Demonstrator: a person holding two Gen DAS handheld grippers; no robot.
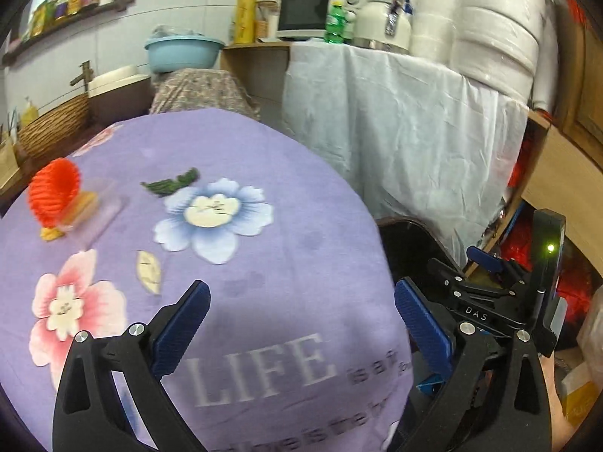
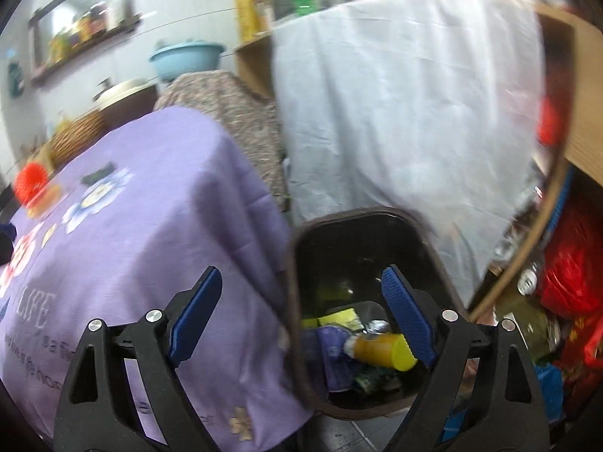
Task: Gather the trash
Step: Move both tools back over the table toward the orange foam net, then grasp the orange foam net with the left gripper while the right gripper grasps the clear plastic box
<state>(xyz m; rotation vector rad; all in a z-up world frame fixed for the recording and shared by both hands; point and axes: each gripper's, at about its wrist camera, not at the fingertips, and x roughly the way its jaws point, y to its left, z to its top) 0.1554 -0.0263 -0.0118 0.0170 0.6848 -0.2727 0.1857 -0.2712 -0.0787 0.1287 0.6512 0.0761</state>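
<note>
Both grippers are spread wide and hold nothing. The left gripper hangs over the tabletop near its right edge. The right gripper is above the bin beside that edge, where a yellow bottle lies among wrappers. A red paper cup and green scrap lie toward the far left edge.

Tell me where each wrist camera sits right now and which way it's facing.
Left wrist: over the purple table, facing across it to the red cup; open left gripper and the right gripper show.
Right wrist: above the table's edge, facing down into the bin holding a yellow bottle; open right gripper shows.
Shared: table, cup, bin, blue basin.
</note>
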